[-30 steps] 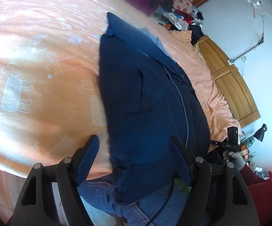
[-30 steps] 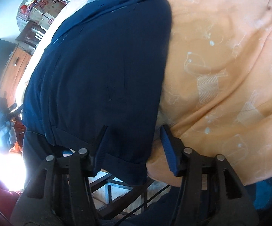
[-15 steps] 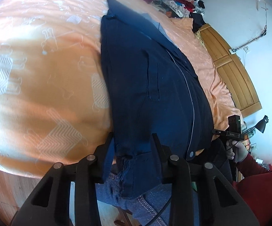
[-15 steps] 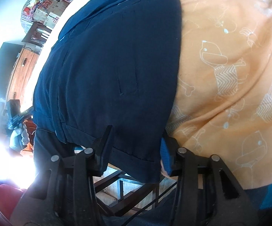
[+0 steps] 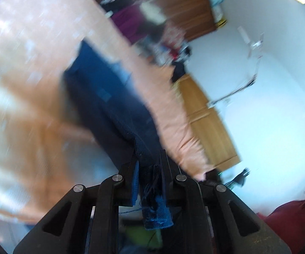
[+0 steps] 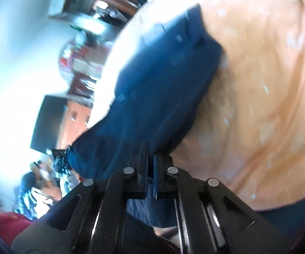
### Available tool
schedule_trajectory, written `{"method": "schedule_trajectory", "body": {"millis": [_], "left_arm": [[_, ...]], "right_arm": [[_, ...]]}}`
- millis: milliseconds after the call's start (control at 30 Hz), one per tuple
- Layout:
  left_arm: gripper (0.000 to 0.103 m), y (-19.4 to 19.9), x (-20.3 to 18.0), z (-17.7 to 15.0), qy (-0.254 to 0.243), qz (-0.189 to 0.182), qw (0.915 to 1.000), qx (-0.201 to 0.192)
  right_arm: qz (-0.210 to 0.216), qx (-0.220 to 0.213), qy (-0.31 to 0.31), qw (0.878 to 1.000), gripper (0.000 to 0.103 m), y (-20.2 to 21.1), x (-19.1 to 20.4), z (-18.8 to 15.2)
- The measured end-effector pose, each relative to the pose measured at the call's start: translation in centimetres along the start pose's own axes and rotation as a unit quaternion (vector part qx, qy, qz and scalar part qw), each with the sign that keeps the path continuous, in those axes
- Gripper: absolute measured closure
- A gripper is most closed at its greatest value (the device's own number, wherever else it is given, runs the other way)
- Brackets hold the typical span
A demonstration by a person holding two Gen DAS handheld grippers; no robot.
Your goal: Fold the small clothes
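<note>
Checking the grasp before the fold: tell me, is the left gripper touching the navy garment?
Touching. The left wrist view shows the left gripper clamped on the navy garment hem.

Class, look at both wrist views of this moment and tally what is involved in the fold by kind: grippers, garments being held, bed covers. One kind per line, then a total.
Grippers: 2, the left gripper and the right gripper
Navy garment: 1
Orange bed cover: 1
Total: 4

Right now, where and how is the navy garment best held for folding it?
By its near hem, one corner in each gripper, coming from the bed's near edge. The navy garment lies lengthwise away over the orange bedcover, and left gripper and right gripper are shut on that hem.
</note>
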State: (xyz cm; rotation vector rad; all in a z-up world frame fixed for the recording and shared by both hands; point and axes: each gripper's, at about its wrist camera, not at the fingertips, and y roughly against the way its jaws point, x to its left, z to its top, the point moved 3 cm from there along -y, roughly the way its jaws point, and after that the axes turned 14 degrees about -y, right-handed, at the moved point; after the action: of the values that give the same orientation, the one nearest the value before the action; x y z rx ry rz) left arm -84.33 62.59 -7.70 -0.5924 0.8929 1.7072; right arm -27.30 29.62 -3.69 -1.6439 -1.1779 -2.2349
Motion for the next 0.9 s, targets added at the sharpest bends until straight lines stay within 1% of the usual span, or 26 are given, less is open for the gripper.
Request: {"method": "schedule_trajectory", "body": {"millis": [33, 100, 133, 200, 233, 267, 300, 333, 367, 400, 433, 467, 500, 533, 567, 600, 633, 667, 733, 767, 800, 833, 900], "left_arm": [[0.088, 0.1, -0.4, 1.4, -0.001, -0.008, 0.9998, -0.015], [0.088, 0.1, -0.8, 4.5, -0.001, -0.029, 0.9984, -0.050], [0.091, 0.1, -0.7, 6.1, -0.004, -0.032, 0.9973, -0.066], [0.092, 0.3, -0.1, 10.3, -0.004, -0.046, 0.9928, -0.110], [0.092, 0.1, 0.3, 12.5, -0.013, -0.043, 0.9913, -0.124], [0.092, -0.4, 0.7, 14.3, -0.024, -0.031, 0.9909, -0.128], [0.092, -1.5, 1.8, 16.3, -0.021, -0.022, 0.9909, -0.131], [0.092, -2.8, 2.8, 17.6, -0.014, -0.018, 0.9918, -0.126], [0.092, -4.4, 3.7, 18.8, -0.022, 0.004, 0.9937, -0.110], [0.092, -6.2, 5.2, 19.8, -0.026, 0.043, 0.9949, -0.087], [0.092, -7.3, 6.5, 20.2, -0.015, 0.052, 0.9961, -0.070], [0.092, -8.5, 7.4, 20.3, -0.010, 0.064, 0.9970, -0.041], [0.092, -9.4, 7.3, 20.0, -0.015, 0.082, 0.9964, -0.017], [0.092, -9.7, 7.2, 19.3, -0.021, 0.087, 0.9960, 0.005], [0.083, -9.5, 6.6, 18.0, -0.034, 0.082, 0.9955, 0.033], [0.076, -9.2, 6.0, 16.5, -0.042, 0.084, 0.9943, 0.049], [0.065, -8.4, 5.9, 15.0, -0.041, 0.085, 0.9933, 0.067], [0.059, -7.6, 6.1, 13.6, -0.034, 0.085, 0.9927, 0.079], [0.057, -5.4, 6.8, 9.4, -0.008, 0.100, 0.9890, 0.109], [0.057, -4.3, 7.1, 7.5, 0.008, 0.107, 0.9875, 0.116], [0.057, -3.2, 7.5, 5.5, 0.029, 0.109, 0.9862, 0.122], [0.057, -2.1, 7.7, 3.9, 0.040, 0.113, 0.9848, 0.126], [0.057, -0.3, 7.8, 1.2, 0.062, 0.116, 0.9840, 0.121]], "right_arm": [[0.008, -0.006, 0.001, 1.000, 0.101, 0.2, 0.8, 0.7], [0.030, -0.020, 0.004, 0.999, 0.101, 0.8, 2.6, 3.4], [0.036, -0.028, 0.004, 0.999, 0.101, 0.7, 3.6, 5.0], [0.048, -0.038, 0.007, 0.998, 0.102, 0.0, 5.4, 9.0], [0.047, -0.045, 0.011, 0.998, 0.103, -0.7, 6.1, 10.9], [0.046, -0.049, 0.015, 0.998, 0.103, -1.6, 6.8, 13.2], [0.044, -0.055, 0.013, 0.997, 0.103, -2.8, 7.3, 15.4], [0.040, -0.060, 0.000, 0.997, 0.103, -3.8, 7.2, 17.5], [0.031, -0.061, -0.019, 0.997, 0.103, -5.2, 6.8, 19.8], [0.017, -0.059, -0.031, 0.998, 0.103, -6.6, 6.2, 21.3], [0.006, -0.049, -0.037, 0.998, 0.103, -7.7, 5.6, 22.3], [0.003, -0.028, -0.036, 0.999, 0.103, -8.9, 5.2, 22.5], [0.000, -0.005, -0.022, 1.000, 0.103, -9.4, 4.9, 21.8], [-0.005, 0.018, 0.000, 1.000, 0.103, -9.8, 4.8, 20.9], [-0.021, 0.039, 0.029, 0.999, 0.097, -10.2, 4.6, 19.7], [-0.042, 0.054, 0.051, 0.996, 0.083, -10.5, 4.2, 18.3], [-0.057, 0.066, 0.063, 0.994, 0.073, -10.6, 3.4, 17.1], [-0.069, 0.075, 0.066, 0.993, 0.059, -10.7, 2.5, 15.7], [-0.080, 0.083, 0.050, 0.992, 0.058, -10.6, 0.7, 13.5], [-0.091, 0.084, 0.044, 0.991, 0.058, -10.5, -0.1, 12.1], [-0.100, 0.083, 0.046, 0.990, 0.056, -10.5, -0.3, 11.3], [-0.104, 0.087, 0.052, 0.989, 0.055, -10.6, -0.2, 10.5], [-0.110, 0.097, 0.087, 0.985, 0.052, -11.6, 1.4, 9.3]]}}
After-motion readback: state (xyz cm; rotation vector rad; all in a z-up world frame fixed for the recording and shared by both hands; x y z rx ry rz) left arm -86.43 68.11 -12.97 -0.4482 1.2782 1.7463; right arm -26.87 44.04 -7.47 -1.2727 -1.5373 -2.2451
